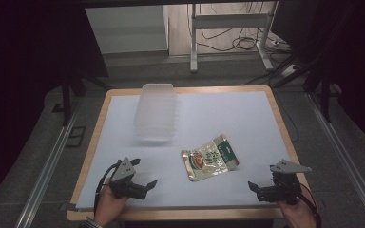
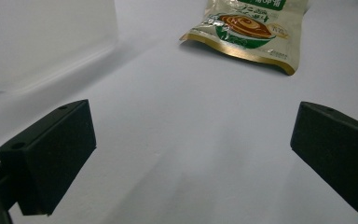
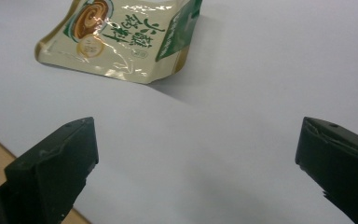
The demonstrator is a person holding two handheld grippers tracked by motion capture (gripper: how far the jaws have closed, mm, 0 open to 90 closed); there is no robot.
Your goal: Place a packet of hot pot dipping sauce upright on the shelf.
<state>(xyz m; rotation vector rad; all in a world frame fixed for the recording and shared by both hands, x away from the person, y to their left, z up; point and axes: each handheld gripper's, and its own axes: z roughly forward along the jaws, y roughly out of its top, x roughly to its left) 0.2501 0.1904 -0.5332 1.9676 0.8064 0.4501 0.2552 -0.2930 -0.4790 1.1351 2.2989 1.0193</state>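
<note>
Near the middle of the counter (image 1: pixel 247 123), a little toward its 5 o'clock side, a flat food pouch (image 1: pixel 210 158) lies on the white sheet, touching nothing and turned so its long edges run on a slant. It sits between the two grippers and slightly beyond them, which looks like a deliberate layout: either hand can get to it with a short forward reach. At 7 o'clock the left gripper (image 1: pixel 145 186) rests low over the counter, its jaws spread wide and empty, aimed toward 2 o'clock where the pouch (image 2: pixel 249 30) lies ahead of it. At 5 o'clock the right gripper (image 1: pixel 255 190) does the same in mirror, jaws far apart with nothing between them, pointed toward 10 o'clock at the pouch (image 3: pixel 121 39). Both being wide and level suggests a ready stance before a pickup, with neither yet committed. At 11 o'clock from the pouch stands a clear plastic container (image 1: pixel 156 113), well apart from it and open on top, a likely place for the pouch to go, though that is only a guess. The pouch itself is glossy and slightly puffed, cream with a gold border, a green band along one end, and a picture of a brown dish in a bowl; its near corner lifts a little off the sheet, offering an edge to pinch.
</note>
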